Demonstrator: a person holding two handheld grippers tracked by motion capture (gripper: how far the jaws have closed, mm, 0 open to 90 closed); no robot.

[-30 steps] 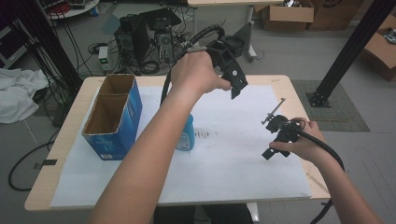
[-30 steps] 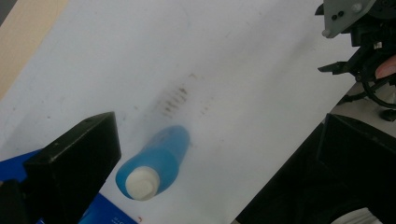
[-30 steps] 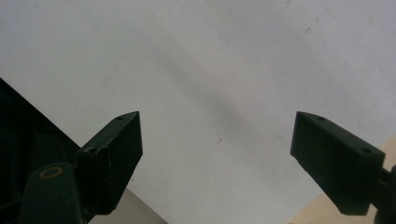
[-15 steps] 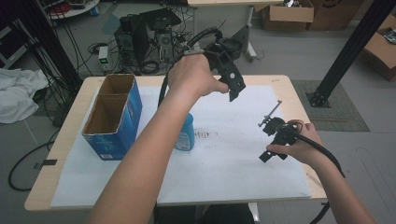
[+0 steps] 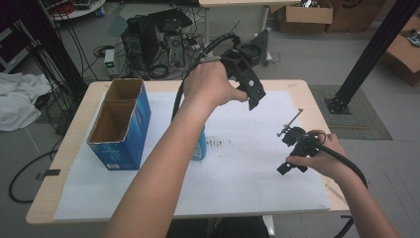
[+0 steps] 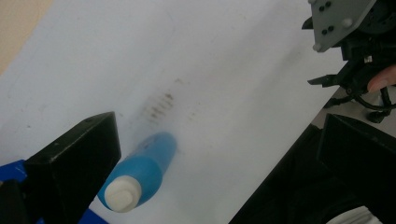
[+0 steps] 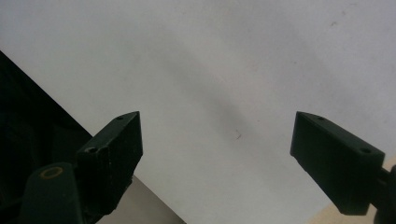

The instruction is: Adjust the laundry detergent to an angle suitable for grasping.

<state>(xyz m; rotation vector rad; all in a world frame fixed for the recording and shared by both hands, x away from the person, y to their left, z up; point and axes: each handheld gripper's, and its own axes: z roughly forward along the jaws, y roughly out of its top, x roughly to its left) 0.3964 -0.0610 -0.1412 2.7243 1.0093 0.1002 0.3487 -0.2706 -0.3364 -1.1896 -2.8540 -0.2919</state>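
Observation:
A blue bottle (image 6: 140,175) with a white cap (image 6: 118,196) stands upright on the white paper; in the high view the bottle (image 5: 199,148) is partly hidden behind the left forearm. My left gripper (image 5: 253,95) is held high above the table's middle, and its open jaws (image 6: 219,154) look down on the bottle with nothing between them. Low over the paper's right part, my right gripper (image 5: 289,154) is open and empty, with bare paper between its jaws (image 7: 217,149). It also appears in the left gripper view as the right gripper (image 6: 355,56).
An open blue cardboard box (image 5: 119,124) with two compartments stands at the table's left. The white paper (image 5: 237,173) covers most of the wooden table (image 5: 49,198). Computers and cables sit on the floor beyond the far edge.
My right gripper has drifted slightly toward the near edge. The left gripper has barely shifted, staying raised over the table.

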